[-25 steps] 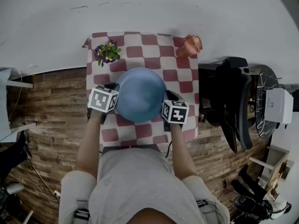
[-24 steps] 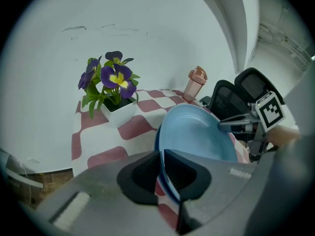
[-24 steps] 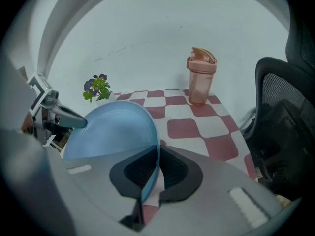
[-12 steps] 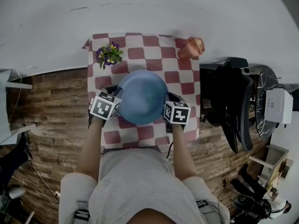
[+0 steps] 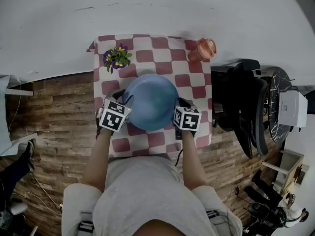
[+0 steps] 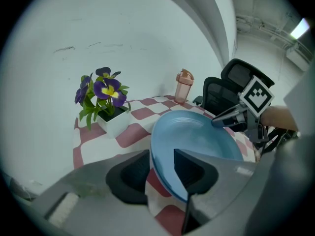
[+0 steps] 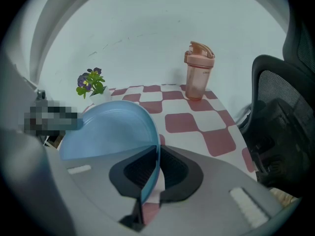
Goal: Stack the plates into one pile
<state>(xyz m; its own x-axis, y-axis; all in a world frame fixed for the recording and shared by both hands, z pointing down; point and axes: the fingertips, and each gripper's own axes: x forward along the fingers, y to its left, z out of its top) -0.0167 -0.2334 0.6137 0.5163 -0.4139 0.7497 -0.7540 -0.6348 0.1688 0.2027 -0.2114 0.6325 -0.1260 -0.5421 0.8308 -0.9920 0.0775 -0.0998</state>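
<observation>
Checkered table [image 5: 162, 48]: L gripper [image 6: 161, 170] jaws opening round blue plate [image 5: 150, 101] rim; R gripper [image 7: 153, 173] clamps rim.

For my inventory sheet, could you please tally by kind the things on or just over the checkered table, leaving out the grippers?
blue plate: 1 in view
potted flower: 1
pink bottle: 1
Total: 3
</observation>
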